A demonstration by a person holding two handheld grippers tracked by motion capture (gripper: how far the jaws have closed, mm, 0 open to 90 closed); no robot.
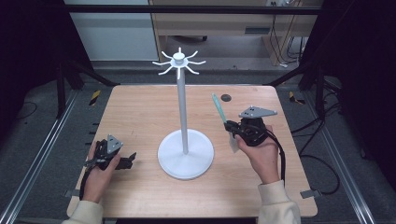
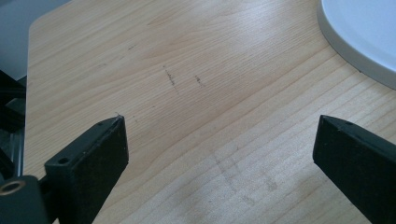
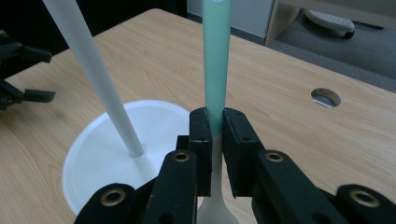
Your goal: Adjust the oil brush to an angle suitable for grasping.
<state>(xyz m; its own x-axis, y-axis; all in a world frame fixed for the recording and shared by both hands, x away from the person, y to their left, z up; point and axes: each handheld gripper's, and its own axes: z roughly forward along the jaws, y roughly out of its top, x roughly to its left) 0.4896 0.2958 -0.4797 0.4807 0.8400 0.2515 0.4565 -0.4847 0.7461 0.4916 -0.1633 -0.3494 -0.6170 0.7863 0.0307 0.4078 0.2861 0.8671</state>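
- Table point(image 1: 140, 107): light wood, fills centre of the high view.
- White rack stand point(image 1: 185, 154): mid-frame, pole upright, hooks on top.
- Left gripper point(image 1: 127, 161): lower left, jaws spread wide, nothing between them.
- Right gripper point(image 1: 229, 127): right of centre, clamped on green-handled utensil point(image 1: 218, 108), handle pointing up-frame.

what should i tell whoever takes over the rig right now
Right gripper: shut on the green-handled utensil, handle pointing up, pale end below the jaws, held above the table right of the stand.
Left gripper: open, holding nothing, low over the table left of the stand's base.
White stand: upright mid-table, hooks at the top all bare.
Done: utensil picked up.
Left: probably hang it on a hook; the left gripper could steady the base.
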